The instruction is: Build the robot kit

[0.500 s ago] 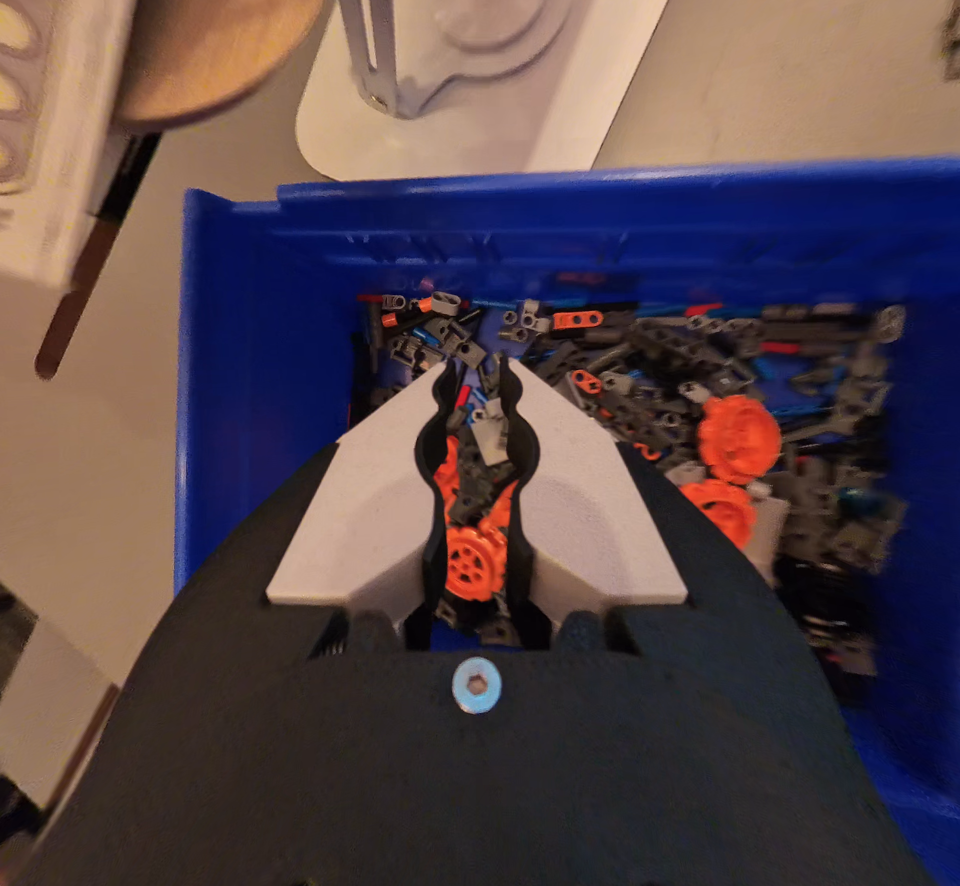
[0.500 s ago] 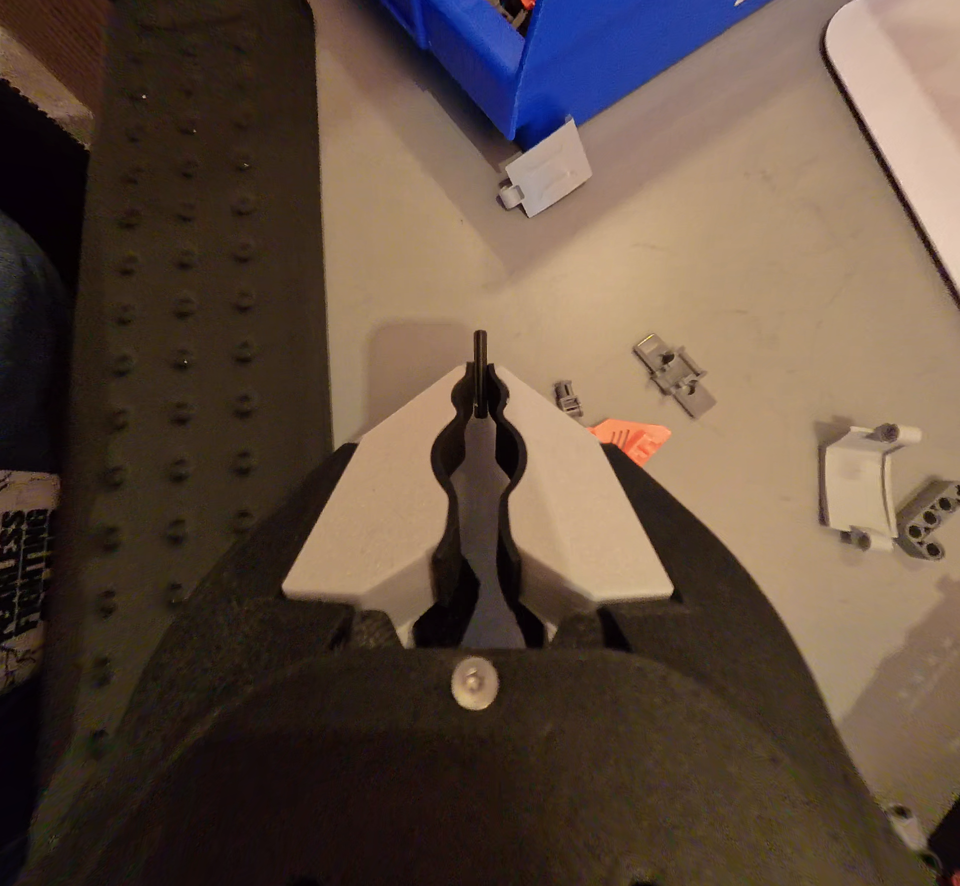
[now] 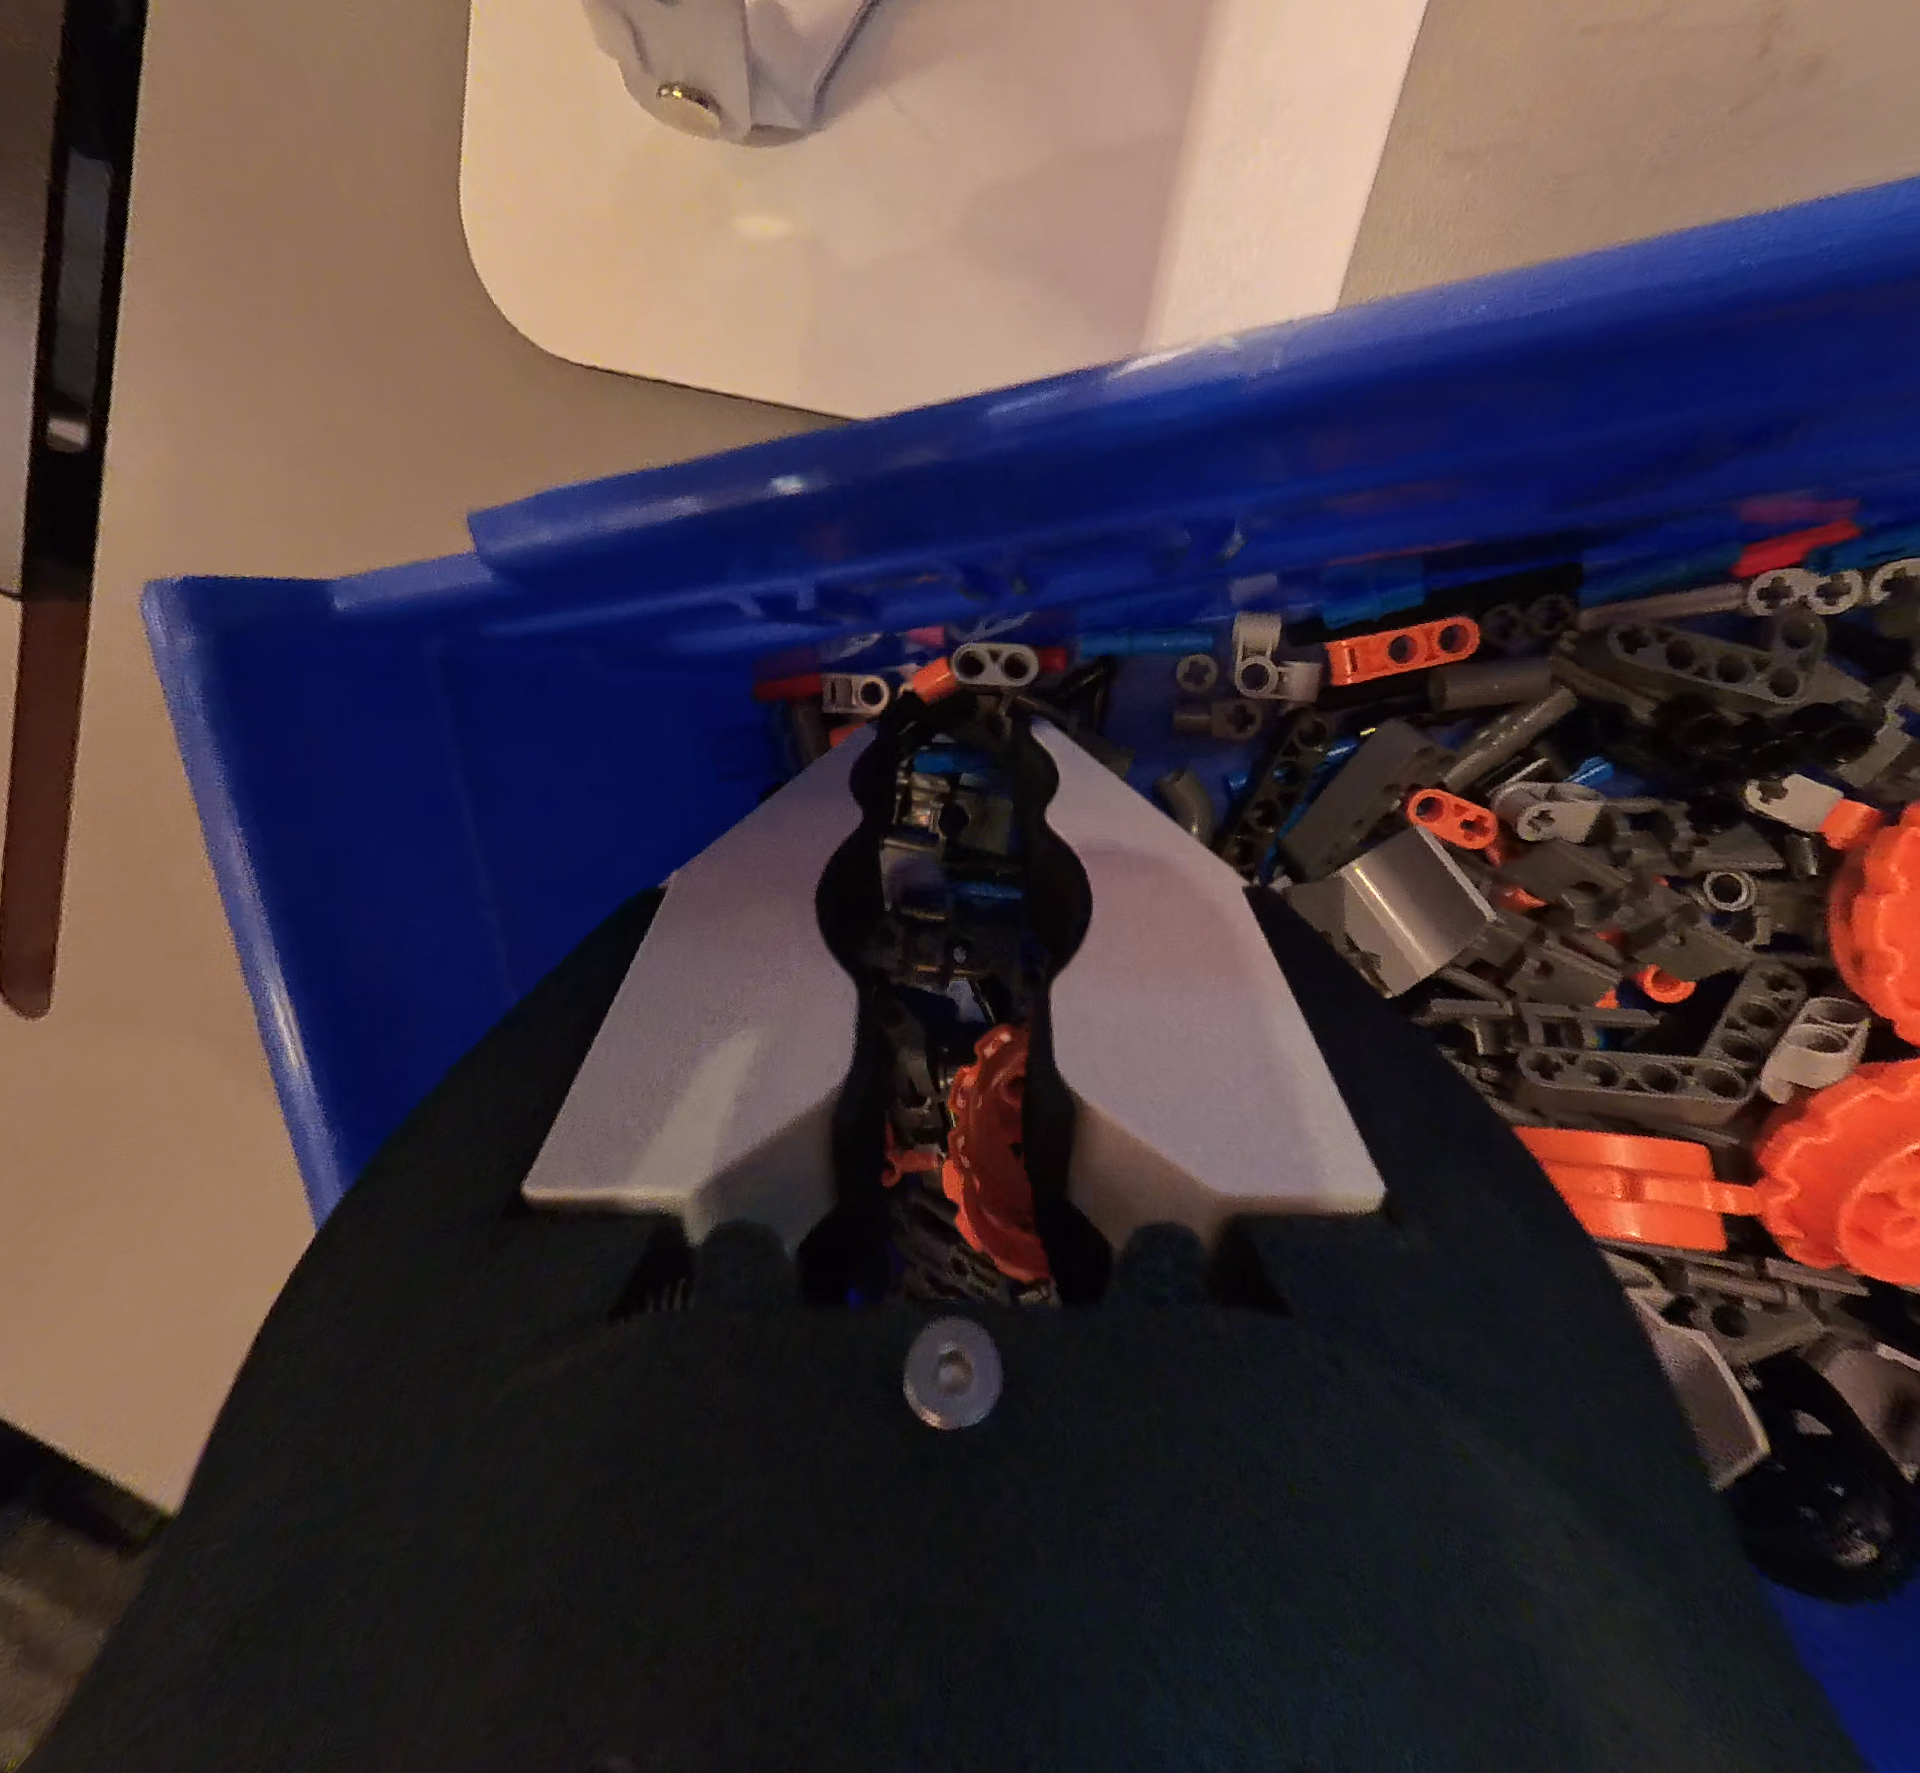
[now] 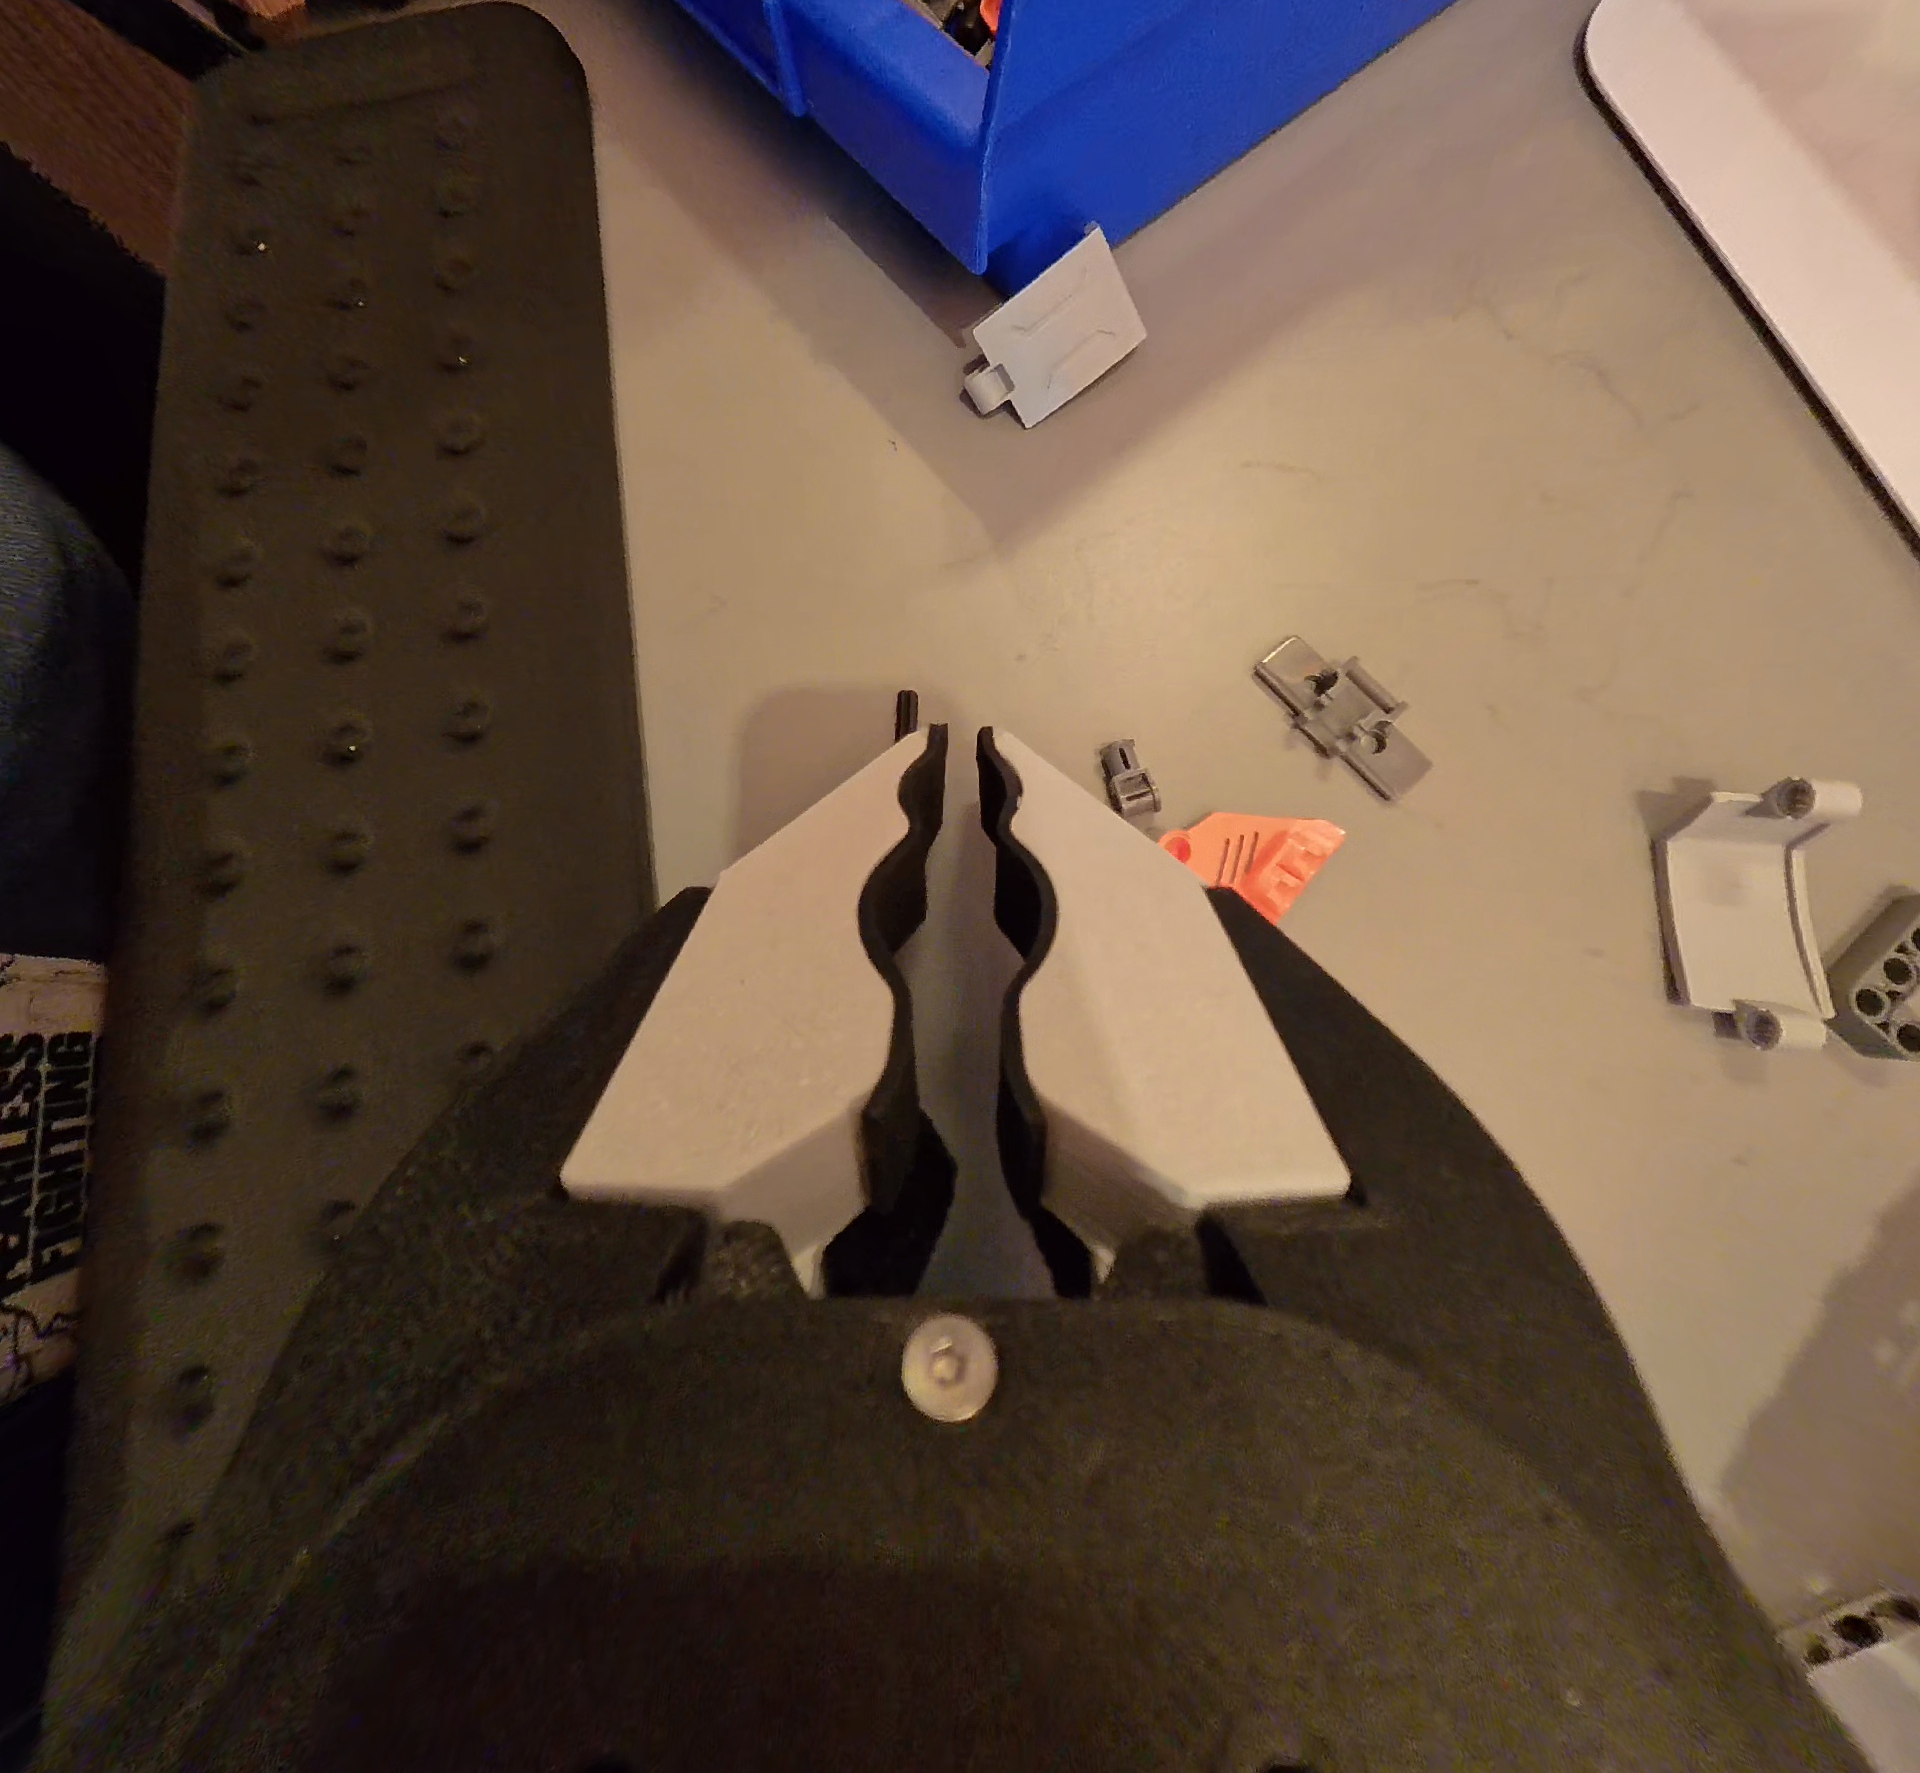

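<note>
Grey tabletop [image 4: 1351, 497] lies under both your grippers. Your left gripper [image 3: 961, 736] sits inside a blue bin [image 3: 499, 788] of mixed building pieces, fingers slightly parted, tips among the parts; whether they grip anything, you cannot tell. Your right gripper [image 4: 961, 736] hovers over the table, narrowly apart and empty, a black pin [image 4: 906, 710] just beside its left tip, an orange piece [image 4: 1262, 856] near.

Glossy blue plastic on the bin [image 3: 436, 788], filled with matt grey and orange plastic parts [image 3: 1558, 892]. Grainy matt black foam-like shell on the right gripper [image 4: 962, 736], smooth pale grey plastic fingers [image 4: 769, 975]. Dull studded black rubber mat [image 4: 343, 580] at left of frame. Smooth grey tabletop [image 4: 1351, 476].
</note>
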Available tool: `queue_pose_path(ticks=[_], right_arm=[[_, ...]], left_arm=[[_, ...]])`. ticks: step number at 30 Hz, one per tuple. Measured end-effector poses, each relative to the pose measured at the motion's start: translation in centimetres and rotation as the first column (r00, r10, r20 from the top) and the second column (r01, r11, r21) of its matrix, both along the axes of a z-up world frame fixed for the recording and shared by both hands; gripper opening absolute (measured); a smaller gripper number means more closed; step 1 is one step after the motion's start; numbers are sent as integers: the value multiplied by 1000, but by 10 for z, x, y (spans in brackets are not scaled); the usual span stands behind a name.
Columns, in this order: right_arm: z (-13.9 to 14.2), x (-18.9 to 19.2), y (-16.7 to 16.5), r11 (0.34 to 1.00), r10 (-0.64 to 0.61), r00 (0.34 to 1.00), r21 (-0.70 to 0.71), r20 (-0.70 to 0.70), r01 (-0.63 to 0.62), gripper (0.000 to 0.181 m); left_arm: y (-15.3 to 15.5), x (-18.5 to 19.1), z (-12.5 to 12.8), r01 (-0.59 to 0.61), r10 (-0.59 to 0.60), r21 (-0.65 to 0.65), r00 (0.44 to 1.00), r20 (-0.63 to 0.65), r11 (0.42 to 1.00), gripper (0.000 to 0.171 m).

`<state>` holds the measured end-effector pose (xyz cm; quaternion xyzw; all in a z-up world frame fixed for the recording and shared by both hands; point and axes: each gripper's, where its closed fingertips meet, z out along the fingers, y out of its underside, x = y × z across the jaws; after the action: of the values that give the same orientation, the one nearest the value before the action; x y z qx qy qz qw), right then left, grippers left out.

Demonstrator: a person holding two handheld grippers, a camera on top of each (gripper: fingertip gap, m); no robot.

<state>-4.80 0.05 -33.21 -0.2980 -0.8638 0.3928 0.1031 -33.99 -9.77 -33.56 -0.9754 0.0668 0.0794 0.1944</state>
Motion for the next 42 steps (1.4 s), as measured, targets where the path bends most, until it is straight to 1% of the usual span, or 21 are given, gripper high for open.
queue_pose_path(ticks=[4,6,8,10,12,14,16,17,18,20,23,26,28,29,32,34,38,40,42], right_arm=[[-1,-1,2,1000,-7,1000,-10,1,7,3],[0,-2,2,1000,-9,1000,-18,0,9,2],[1,-3,3,1000,-12,1000,-21,-6,12,2],[4,-4,4,1000,-15,1000,-26,-13,15,2],[5,-4,6,999,-20,1000,-33,-17,20,2],[6,-3,8,999,-24,1000,-43,-18,23,2],[5,-2,9,998,-26,1000,-49,-15,25,1],[5,-1,9,998,-26,1000,-52,-13,25,1],[4,-1,9,998,-26,1000,-56,-13,25,1],[4,-1,8,998,-27,1000,-64,-8,26,0],[4,-2,6,998,-24,1000,-66,-11,23,0],[5,-2,6,997,-28,999,-71,-16,27,0],[6,-3,6,997,-34,999,-73,-19,32,0],[5,-3,7,997,-36,999,-73,-19,35,0],[5,-3,8,996,-44,999,-77,-20,42,0],[4,-3,9,996,-49,999,-76,-17,47,0],[3,-4,11,996,-58,998,-74,-17,56,0],[4,-5,12,995,-63,998,-80,-17,61,0],[5,-5,13,994,-68,998,-85,-16,66,0]], left_arm=[[1,5,-1,9,-9,12,999,40,1000,14],[-3,16,-1,16,-15,-6,994,108,1000,12],[-12,22,-2,1,6,-52,991,130,999,13],[-22,28,6,-11,20,-63,990,139,998,17],[-32,40,22,-13,20,-46,986,163,999,20],[-40,60,41,12,-5,-31,977,211,999,24],[-42,95,57,77,-72,-6,951,299,997,27],[-42,112,61,114,-105,-7,939,327,993,28],[-43,128,60,151,-136,-16,929,345,988,28],[-44,150,52,211,-179,-57,921,347,976,27],[-39,179,36,282,-244,-49,896,370,958,22],[-44,177,11,279,-224,-126,916,333,952,22],[-41,173,7,256,-209,-110,924,322,960,17],[-40,168,6,235,-194,-108,933,304,966,11],[-40,154,6,209,-177,-110,952,252,972,1],[-40,145,7,187,-158,-113,961,227,976,0],[-45,112,10,97,-84,-134,991,101,986,4],[-42,114,16,97,-84,-106,990,116,990,12],[-27,134,28,164,-160,-21,977,144,986,15]])
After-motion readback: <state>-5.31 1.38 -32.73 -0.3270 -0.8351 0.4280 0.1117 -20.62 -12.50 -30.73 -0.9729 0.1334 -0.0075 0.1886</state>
